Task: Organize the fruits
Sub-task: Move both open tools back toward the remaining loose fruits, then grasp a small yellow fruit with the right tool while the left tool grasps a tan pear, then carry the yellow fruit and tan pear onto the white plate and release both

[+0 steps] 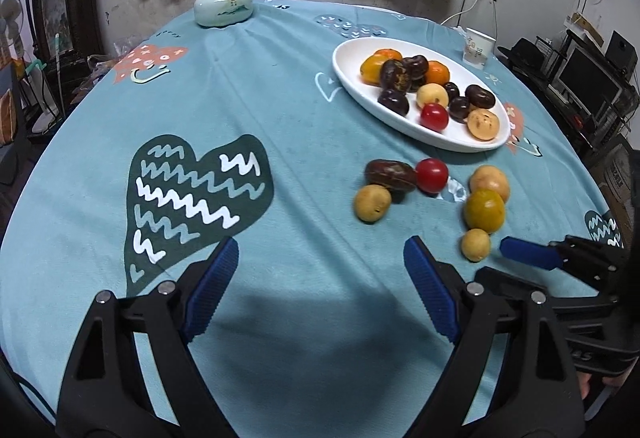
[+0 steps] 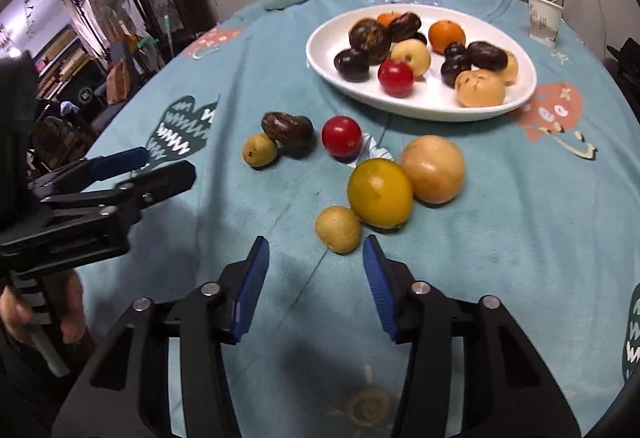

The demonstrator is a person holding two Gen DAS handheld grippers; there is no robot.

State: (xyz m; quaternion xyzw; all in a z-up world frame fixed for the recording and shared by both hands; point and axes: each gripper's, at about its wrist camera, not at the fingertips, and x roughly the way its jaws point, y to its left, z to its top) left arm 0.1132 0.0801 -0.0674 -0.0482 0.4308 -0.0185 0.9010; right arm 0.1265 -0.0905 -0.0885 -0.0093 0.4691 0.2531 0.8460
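**Loose fruit ahead of both hand-held grippers**

Here I have the left hand-held gripper (image 1: 320, 262) hanging over bare teal cloth on the desk (image 1: 280, 86), its blue pads spread wide with nothing between them. Ahead of it and to its right lies a cluster of loose fruit: a small yellow fruit (image 1: 372, 203) touching a dark brown date (image 1: 390, 174), with a red tomato (image 1: 432, 175) against the date's other end.

Further right, my right hand-held gripper (image 2: 316, 258) is partly open and empty. The small tan fruit (image 2: 338, 229) sits just ahead of its right pad, not between the pads. Behind that fruit rests a yellow-orange citrus (image 2: 379, 193), touching a pale round fruit (image 2: 433, 169) on its right. Well beyond both grippers stands the white oval plate (image 2: 420, 106), already carrying a mix of dark, orange, red and pale fruits.
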